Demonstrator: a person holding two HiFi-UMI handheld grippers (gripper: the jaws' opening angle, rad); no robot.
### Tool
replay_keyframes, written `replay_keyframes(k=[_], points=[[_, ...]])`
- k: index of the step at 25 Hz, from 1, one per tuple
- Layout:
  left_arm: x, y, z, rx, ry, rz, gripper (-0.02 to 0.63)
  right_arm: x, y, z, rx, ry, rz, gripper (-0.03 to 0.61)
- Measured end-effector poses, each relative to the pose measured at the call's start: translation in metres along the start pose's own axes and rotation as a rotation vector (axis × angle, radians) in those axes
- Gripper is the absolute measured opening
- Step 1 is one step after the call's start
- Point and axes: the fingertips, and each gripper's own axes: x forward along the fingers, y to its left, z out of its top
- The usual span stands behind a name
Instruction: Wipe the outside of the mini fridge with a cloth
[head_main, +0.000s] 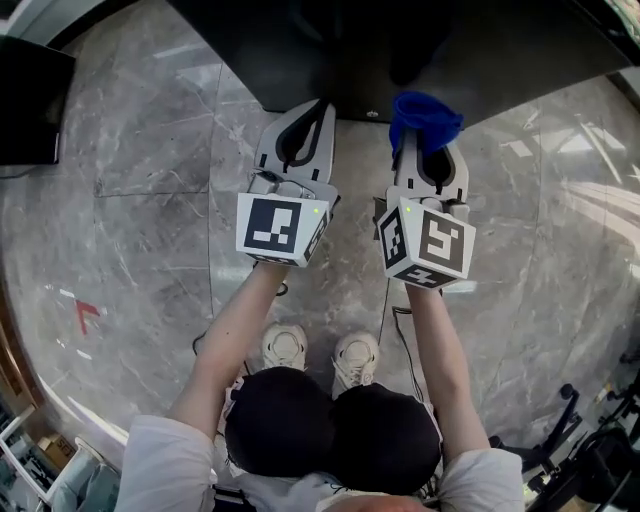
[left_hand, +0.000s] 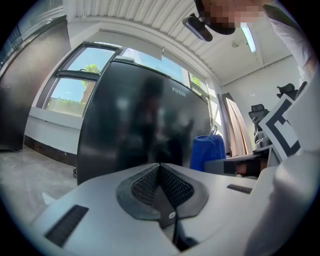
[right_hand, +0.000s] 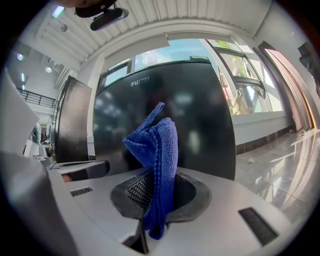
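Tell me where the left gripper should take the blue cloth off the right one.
Probably the free folded end of the blue cloth sticking out past the right gripper, which is shut on its lower part. Come from the left gripper side, across the fold; its jaws are shut, so open first.

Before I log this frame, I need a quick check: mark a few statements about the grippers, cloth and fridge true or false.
1. The right gripper is shut on a blue cloth. True.
2. The left gripper holds a sponge. False: its jaws are shut with nothing between them.
3. The fridge is glossy black. True.
4. The cloth lies on the floor. False: it stands bunched up out of the right gripper, in front of the fridge.
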Motion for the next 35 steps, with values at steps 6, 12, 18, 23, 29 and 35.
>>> replay_keyframes(k=[6,12,18,23,29,35], points=[[0.013,-0.023,0.053,-0.058,-0.092,-0.028,0.005,-0.006,-0.002,0.025,0.031,0.066,0.021,0.072],[0.004,-0.033,0.123,-0.057,-0.023,-0.025,0.005,-0.027,0.001,0.096,0.017,0.135,-0.015,0.072],[-0.016,-0.059,0.296,-0.074,0.014,-0.026,0.005,-0.078,0.031,0.277,0.047,0.141,-0.047,0.072],[-0.033,-0.077,0.504,-0.033,-0.043,-0.022,0.005,-0.125,0.058,0.48,0.067,0.074,-0.054,0.072],[-0.069,-0.088,0.721,0.029,-0.076,-0.001,0.005,-0.18,0.099,0.692,0.015,-0.038,-0.029,0.072],[-0.121,-0.093,0.827,0.096,-0.108,-0.001,0.005,-0.231,0.118,0.8,-0.107,-0.136,-0.055,0.072]])
